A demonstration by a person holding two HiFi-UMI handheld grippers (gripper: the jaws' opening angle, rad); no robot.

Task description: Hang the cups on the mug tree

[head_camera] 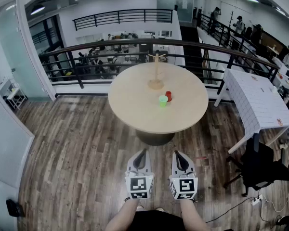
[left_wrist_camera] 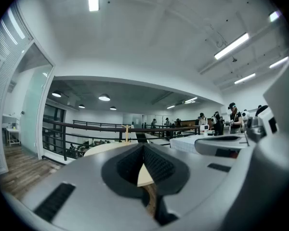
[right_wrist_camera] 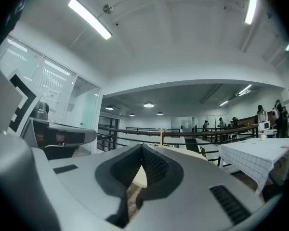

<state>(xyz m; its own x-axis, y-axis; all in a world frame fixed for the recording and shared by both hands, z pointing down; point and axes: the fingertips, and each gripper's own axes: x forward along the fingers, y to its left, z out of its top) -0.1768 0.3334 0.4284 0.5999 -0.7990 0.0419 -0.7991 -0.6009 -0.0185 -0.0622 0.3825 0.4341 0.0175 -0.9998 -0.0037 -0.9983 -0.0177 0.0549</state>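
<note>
A wooden mug tree (head_camera: 156,71) stands upright on the far half of a round beige table (head_camera: 135,109). In front of it sit a red cup (head_camera: 168,96) and a green cup (head_camera: 163,100), close together. My left gripper (head_camera: 141,154) and right gripper (head_camera: 181,155) are held side by side well short of the table, over the wood floor, both shut and empty. In the left gripper view the jaws meet at the tip (left_wrist_camera: 143,146), with the mug tree (left_wrist_camera: 127,133) small in the distance. The right gripper view shows its closed jaws (right_wrist_camera: 142,147) and the mug tree (right_wrist_camera: 161,135) far ahead.
A dark railing (head_camera: 135,44) curves behind the table. A white-clothed table (head_camera: 257,102) stands at the right, with a black chair (head_camera: 260,167) near it. A glass partition (head_camera: 14,52) runs along the left. People stand far off at the back right.
</note>
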